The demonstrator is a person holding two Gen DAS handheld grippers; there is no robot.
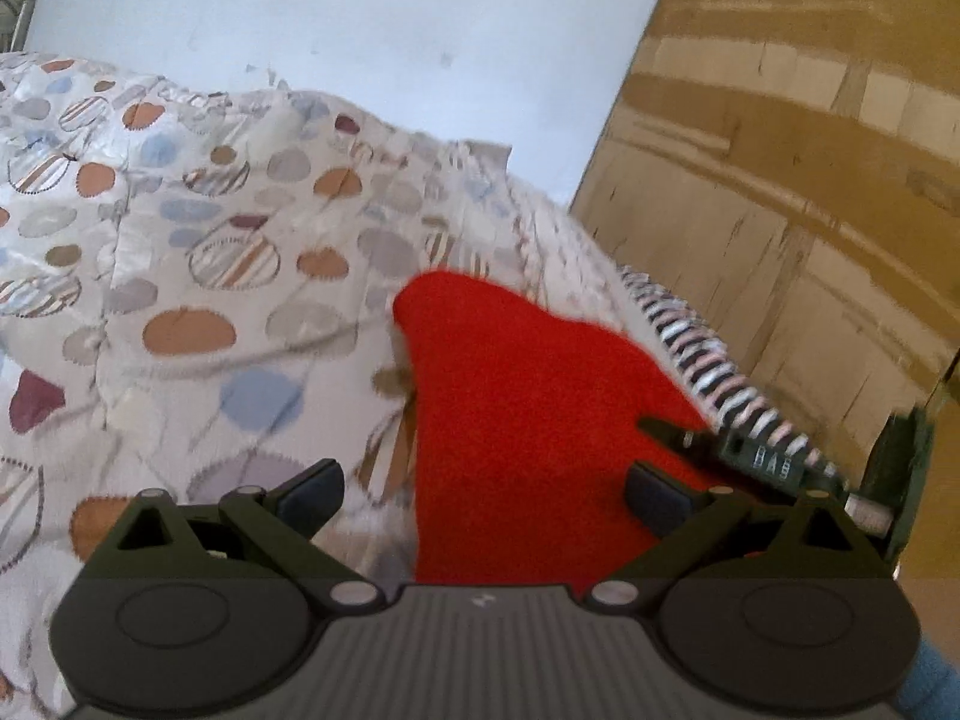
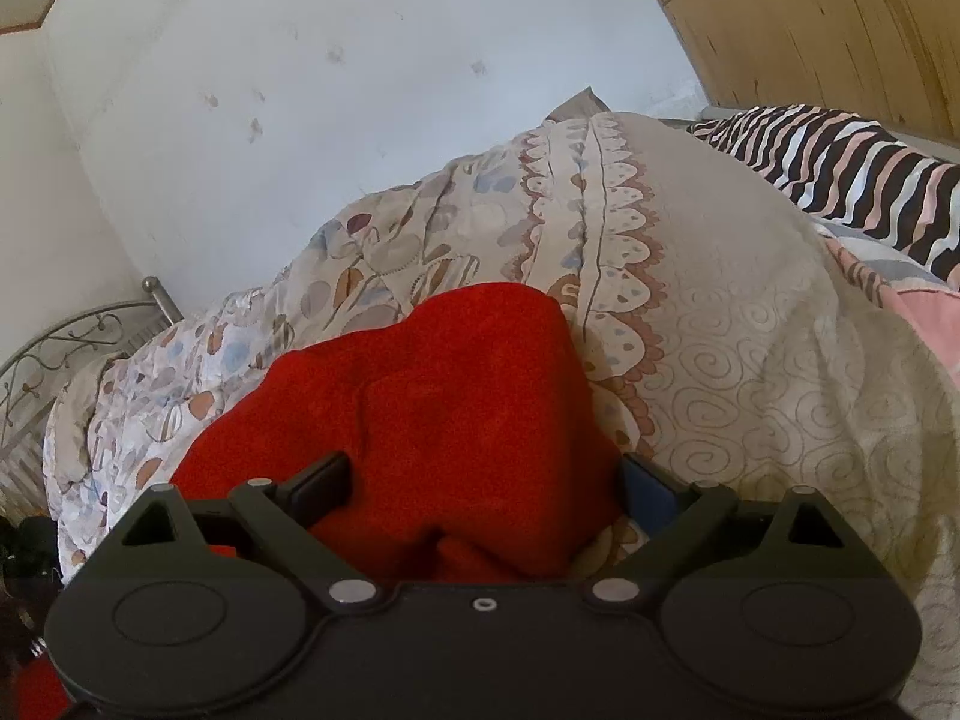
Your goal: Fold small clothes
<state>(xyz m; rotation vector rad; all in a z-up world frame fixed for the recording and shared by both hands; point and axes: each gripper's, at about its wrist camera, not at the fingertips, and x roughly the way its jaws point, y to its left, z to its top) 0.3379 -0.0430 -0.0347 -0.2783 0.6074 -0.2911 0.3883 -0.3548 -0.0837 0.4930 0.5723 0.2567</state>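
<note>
Both sets of tongs are spread wide with nothing pinched: the left tongs [image 1: 483, 495] hang over the red garment [image 1: 510, 420], which lies on the bed's patterned quilt [image 1: 180, 228] straight ahead and between the pads without either touching it. From the right tongs [image 2: 483, 489] the same red cloth sits bunched between and just beyond the fingers, with a zebra-striped pillow [image 2: 852, 174] further off to the right.
</note>
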